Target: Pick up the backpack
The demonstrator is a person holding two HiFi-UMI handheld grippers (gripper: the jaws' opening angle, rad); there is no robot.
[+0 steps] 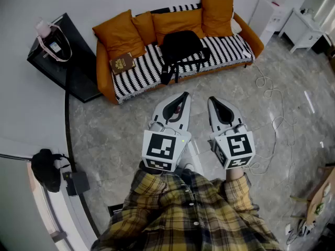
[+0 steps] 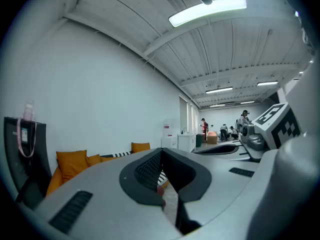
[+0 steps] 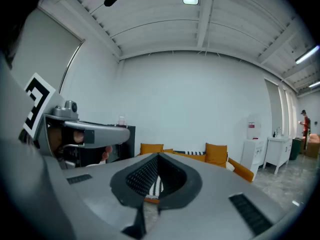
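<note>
Left hand-held gripper: jaws closed together, nothing held. Right hand-held gripper: likewise closed and empty. Both are held near level above the floor, side by side, pointing at the sofa. The backpack, black, rests on the sofa's striped cover against the orange cushions, well apart from both grippers; its contents are not visible. Only the head view shows it. A black cabinet stands left of the sofa. Only the left gripper view shows people at the room's far end.
</note>
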